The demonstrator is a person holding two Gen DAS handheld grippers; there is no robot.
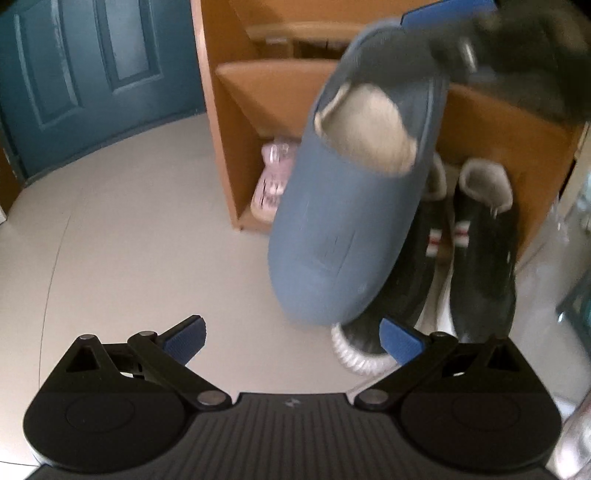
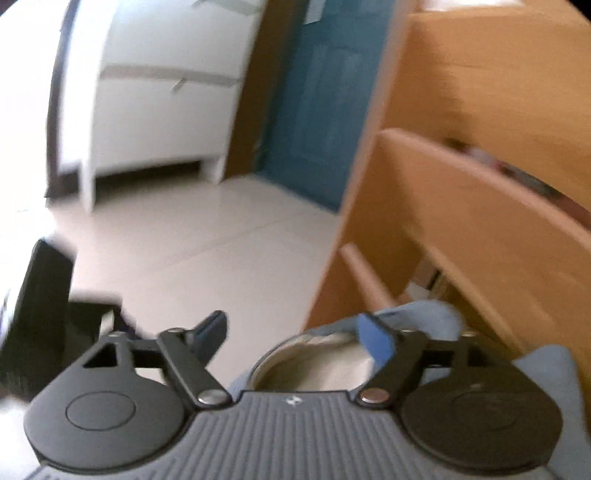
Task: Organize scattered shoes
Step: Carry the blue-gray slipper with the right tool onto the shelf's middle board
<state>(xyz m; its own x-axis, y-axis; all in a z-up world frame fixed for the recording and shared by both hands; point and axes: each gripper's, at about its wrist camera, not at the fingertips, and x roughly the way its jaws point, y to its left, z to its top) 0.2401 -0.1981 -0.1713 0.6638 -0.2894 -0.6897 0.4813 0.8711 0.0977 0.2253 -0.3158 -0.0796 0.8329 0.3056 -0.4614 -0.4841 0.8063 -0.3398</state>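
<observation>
A blue slipper (image 1: 351, 221) with a beige lining hangs tilted in the air, heel up, in front of the wooden shoe rack (image 1: 236, 147). Its heel is at my right gripper, whose blue pad (image 1: 443, 13) shows at the top of the left wrist view. In the right wrist view the right gripper (image 2: 291, 334) has its jaws wide apart, and the slipper (image 2: 432, 314) lies under them with its opening rim against the right finger. My left gripper (image 1: 295, 339) is open and empty, low over the floor. A pair of black shoes (image 1: 484, 258) stands behind the slipper.
A pink shoe (image 1: 271, 177) sits in the rack's bottom compartment. A teal door (image 1: 92, 74) is to the left of the rack, with pale floor tiles (image 1: 129, 240) in front. A white cabinet (image 2: 159, 92) stands across the room. The rack's shelf edge (image 2: 461, 221) is close on the right.
</observation>
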